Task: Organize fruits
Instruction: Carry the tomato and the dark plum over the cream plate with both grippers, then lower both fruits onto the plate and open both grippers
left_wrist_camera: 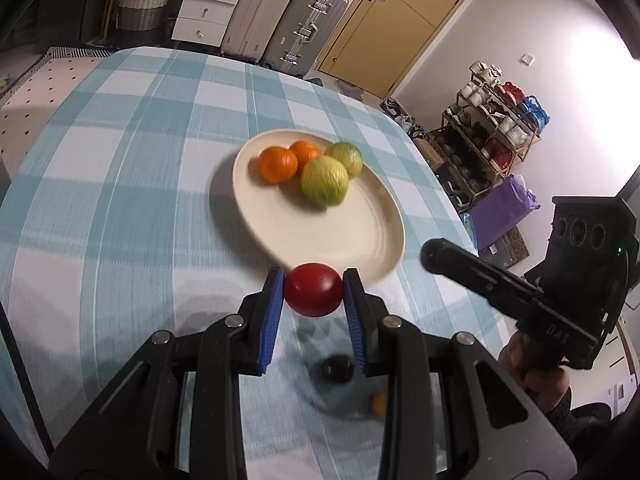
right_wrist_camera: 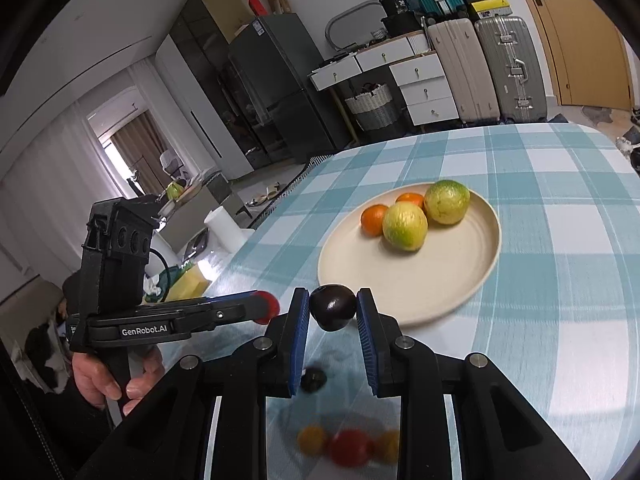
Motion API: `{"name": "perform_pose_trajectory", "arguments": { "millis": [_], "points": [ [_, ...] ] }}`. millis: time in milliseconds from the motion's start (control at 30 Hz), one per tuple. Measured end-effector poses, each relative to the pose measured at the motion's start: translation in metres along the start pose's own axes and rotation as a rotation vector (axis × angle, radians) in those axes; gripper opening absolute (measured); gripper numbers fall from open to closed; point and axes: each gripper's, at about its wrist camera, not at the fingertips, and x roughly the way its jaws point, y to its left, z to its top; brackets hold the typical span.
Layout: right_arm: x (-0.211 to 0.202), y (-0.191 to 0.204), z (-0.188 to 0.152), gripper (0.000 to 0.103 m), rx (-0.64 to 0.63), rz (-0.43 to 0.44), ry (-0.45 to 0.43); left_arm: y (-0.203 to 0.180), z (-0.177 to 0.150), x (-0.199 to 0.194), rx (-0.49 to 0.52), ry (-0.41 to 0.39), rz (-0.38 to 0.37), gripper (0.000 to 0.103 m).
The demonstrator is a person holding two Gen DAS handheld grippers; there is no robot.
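Just short of the cream plate (left_wrist_camera: 360, 240), each of the two grippers holds one small fruit above the checked worktop (left_wrist_camera: 120, 200).

The plate carries four fruits: two oranges (left_wrist_camera: 277, 165) and two yellow-green ones (left_wrist_camera: 324, 182), bunched at its far side. The left gripper (left_wrist_camera: 313, 296) is clamped on one red tomato (left_wrist_camera: 313, 294), pads pressing its two sides, the fruit's longer axis running across from pad to pad, at the plate's near rim. The right gripper (right_wrist_camera: 333, 307) is closed tight on one dark, near-black fruit (right_wrist_camera: 333, 306), held likewise at its fingertips before the near rim. On the worktop nearer than the plate lie one more dark fruit (right_wrist_camera: 313, 379), one red fruit (right_wrist_camera: 350, 447) and two small yellow-orange ones (right_wrist_camera: 311, 438), all blurred.
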Motion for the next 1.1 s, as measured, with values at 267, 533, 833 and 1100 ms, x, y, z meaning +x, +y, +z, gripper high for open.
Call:
{"name": "perform_pose_trajectory", "arguments": {
  "millis": [267, 533, 833, 1100],
  "points": [
    [0.04, 0.0, 0.026, 0.025, -0.055, -0.06, 0.044, 0.011, 0.044, 0.03, -0.01, 0.004, -0.001, 0.027],
    [0.082, -0.003, 0.036, 0.025, -0.111, -0.109, 0.103, 0.031, 0.071, 0.062, -0.044, 0.017, -0.009, 0.027],
    [0.115, -0.007, 0.04, 0.025, -0.133, -0.149, 0.155, 0.045, 0.082, 0.086, -0.057, 0.034, -0.004, 0.027],
    [0.133, -0.014, 0.045, 0.025, -0.097, -0.163, 0.168, 0.046, 0.088, 0.097, -0.059, 0.04, -0.022, 0.027]
  ]
}}
